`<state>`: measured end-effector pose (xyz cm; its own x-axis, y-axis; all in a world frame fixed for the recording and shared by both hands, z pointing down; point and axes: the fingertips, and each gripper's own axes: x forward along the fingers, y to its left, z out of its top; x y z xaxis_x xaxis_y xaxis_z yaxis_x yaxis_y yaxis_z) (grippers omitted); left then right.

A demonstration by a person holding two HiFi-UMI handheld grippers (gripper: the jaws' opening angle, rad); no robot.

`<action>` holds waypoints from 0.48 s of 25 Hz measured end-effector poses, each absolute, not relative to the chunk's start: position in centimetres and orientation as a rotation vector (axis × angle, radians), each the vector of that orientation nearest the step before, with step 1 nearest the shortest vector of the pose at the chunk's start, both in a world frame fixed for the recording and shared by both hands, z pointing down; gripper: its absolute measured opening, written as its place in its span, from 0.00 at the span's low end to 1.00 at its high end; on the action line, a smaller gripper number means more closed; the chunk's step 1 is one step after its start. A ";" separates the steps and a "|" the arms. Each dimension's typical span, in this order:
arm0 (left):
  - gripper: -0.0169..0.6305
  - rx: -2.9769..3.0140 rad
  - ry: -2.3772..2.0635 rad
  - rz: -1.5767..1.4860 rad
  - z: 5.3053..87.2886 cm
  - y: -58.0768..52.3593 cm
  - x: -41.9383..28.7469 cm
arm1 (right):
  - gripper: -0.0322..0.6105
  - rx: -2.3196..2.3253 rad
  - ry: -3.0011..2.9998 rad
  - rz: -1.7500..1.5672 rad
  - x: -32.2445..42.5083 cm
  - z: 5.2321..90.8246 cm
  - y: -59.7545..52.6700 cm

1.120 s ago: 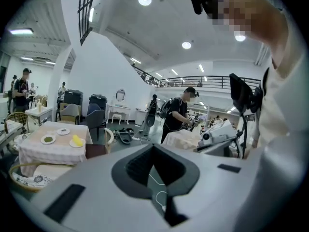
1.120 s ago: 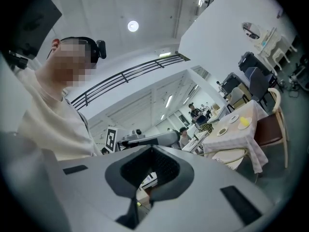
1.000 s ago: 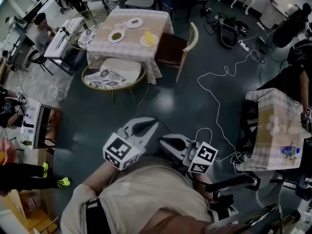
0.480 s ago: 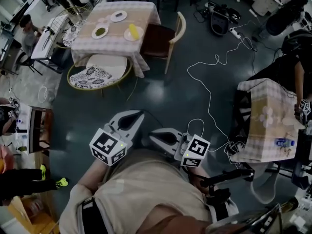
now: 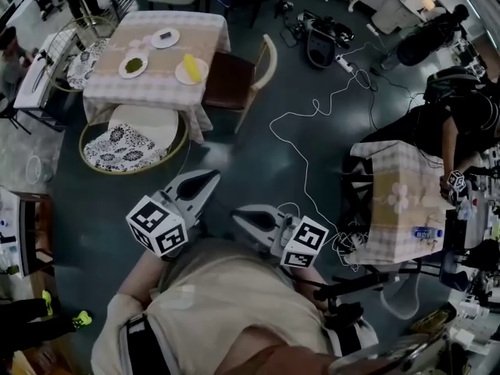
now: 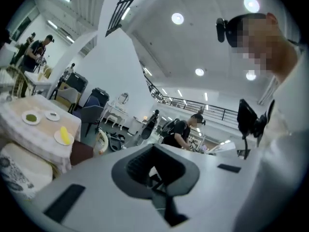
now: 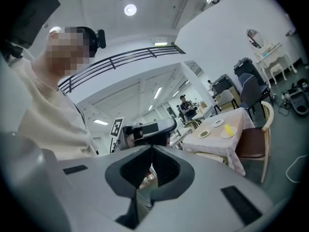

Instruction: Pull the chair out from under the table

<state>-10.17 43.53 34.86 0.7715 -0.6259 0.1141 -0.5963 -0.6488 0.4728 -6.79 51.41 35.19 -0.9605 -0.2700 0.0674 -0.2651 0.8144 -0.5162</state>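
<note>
The chair [image 5: 231, 81] has a brown seat and a curved cream back and stands tucked against the right side of the table [image 5: 153, 84], which wears a checked cloth. My left gripper [image 5: 211, 178] is shut and empty, low over the dark floor, well short of the chair. Beside it my right gripper [image 5: 237, 212] is also shut and empty. In the right gripper view, the right gripper [image 7: 152, 150] points toward the table [image 7: 218, 135] and chair [image 7: 252, 145] at the right. In the left gripper view, the left gripper [image 6: 154, 149] has the table [image 6: 38, 129] and chair [image 6: 83, 151] at its far left.
Plates with food [image 5: 190, 69] sit on the table. A round wicker chair [image 5: 130, 136] with a patterned cushion stands on the table's near side. A white cable [image 5: 312, 123] snakes across the floor. A second clothed table [image 5: 394, 201], a person [image 5: 445, 127] and bags [image 5: 320, 44] lie to the right.
Both grippers have shifted left in the head view, still shut. The table and chair have slid toward the upper left, and the right-hand table has come further into view.
</note>
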 end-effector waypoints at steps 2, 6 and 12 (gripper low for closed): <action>0.04 2.504 -0.927 -0.034 35.1 42.1 -11.6 | 0.07 -0.447 3.031 -0.817 -8.7 35.1 50.3; 0.04 2.462 -0.886 -0.089 35.4 40.1 -14.3 | 0.07 -0.482 3.116 -0.769 -11.5 35.3 48.4; 0.04 2.473 -0.949 -0.068 36.2 37.6 -17.7 | 0.07 -0.479 3.200 -0.711 -15.0 35.4 46.0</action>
